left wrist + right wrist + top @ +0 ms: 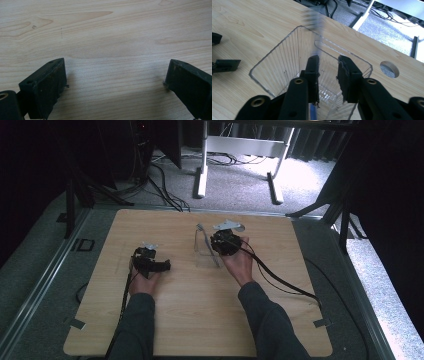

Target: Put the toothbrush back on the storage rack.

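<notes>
The right gripper (328,65) hangs over a clear ribbed container (284,62), its jaws a narrow gap apart. In the right gripper view a thin, blurred stick-like thing (315,37) with a blue lower end rises beside the inner face of the left-hand jaw; whether the jaws actually pinch it cannot be told. The container stands on the table (249,27), open end up, its walls ridged from rim to floor. Beyond it a round hole (390,69) is cut through the table near the far edge.

In the high view the right gripper (226,242) sits at the container (204,249), right of the table's middle, with the thin stick (207,242) slanting across the container. A cable (280,280) trails from the gripper back along the person's sleeve.

The left gripper (115,75) has its jaws spread wide with only bare wood between them, close above the table (105,32). In the high view the left gripper (150,262) is at the table's left half, well apart from the container, held in the person's left hand (142,282). Past the table lie grey carpet (240,185) and the white legs of a desk (202,175).
</notes>
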A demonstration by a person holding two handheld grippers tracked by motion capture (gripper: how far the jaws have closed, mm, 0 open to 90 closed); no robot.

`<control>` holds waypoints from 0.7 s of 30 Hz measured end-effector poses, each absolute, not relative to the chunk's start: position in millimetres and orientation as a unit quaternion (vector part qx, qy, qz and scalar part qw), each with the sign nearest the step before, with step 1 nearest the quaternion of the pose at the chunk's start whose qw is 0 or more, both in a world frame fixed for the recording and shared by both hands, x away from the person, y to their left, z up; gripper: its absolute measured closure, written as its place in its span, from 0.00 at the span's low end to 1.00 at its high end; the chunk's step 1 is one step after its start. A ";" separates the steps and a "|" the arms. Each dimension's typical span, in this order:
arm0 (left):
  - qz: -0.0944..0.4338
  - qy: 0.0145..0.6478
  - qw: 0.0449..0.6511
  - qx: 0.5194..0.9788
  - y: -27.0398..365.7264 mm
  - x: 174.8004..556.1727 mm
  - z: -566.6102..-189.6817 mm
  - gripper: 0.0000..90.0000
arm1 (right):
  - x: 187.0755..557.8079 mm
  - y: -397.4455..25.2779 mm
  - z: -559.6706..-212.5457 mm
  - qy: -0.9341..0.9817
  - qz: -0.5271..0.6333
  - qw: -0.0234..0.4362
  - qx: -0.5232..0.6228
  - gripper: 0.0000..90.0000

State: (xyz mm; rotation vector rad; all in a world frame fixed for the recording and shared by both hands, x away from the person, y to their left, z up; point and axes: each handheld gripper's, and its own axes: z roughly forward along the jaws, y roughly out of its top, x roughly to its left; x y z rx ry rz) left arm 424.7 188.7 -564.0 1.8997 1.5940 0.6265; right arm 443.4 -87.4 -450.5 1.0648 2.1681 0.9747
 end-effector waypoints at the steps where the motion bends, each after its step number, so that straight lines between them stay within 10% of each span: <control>1: 0.235 0.597 0.288 0.711 188.7 424.7 -564.0 0.04 | 443.2 -88.0 -449.4 0.803 0.362 0.262 0.395 0.73; 21: 0.234 0.597 0.288 0.711 188.7 424.6 -563.9 0.04 | 428.7 -130.0 -428.3 0.779 0.377 0.226 0.448 0.51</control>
